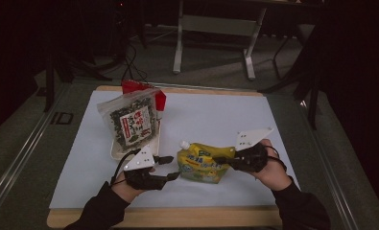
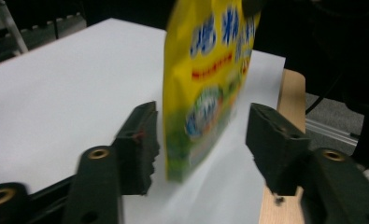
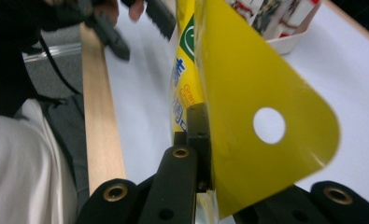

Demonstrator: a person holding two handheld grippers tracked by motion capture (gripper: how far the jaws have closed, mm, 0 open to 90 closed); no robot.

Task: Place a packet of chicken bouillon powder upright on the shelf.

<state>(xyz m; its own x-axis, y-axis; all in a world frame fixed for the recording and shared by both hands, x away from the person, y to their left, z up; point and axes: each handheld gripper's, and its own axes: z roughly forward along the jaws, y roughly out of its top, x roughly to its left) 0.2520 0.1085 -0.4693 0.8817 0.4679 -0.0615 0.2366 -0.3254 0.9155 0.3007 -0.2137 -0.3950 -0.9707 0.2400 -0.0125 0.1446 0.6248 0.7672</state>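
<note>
Currently the right hand-held gripper [image 3: 205, 154] is clamped on the yellow pouch [image 1: 202, 163] at near centre of the bench [image 1: 216, 115]; the left hand-held gripper [image 2: 201, 140] stands apart, jaws straddling the pouch's bottom edge without touching.

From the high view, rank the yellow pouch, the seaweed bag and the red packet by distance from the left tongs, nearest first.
1. Yellow plastic pouch: just right of the left tongs, between their open jaws.
2. Clear seaweed bag with a red-and-white label: behind them, in the white tray.
3. Red packet: farthest back, behind that bag.
</note>
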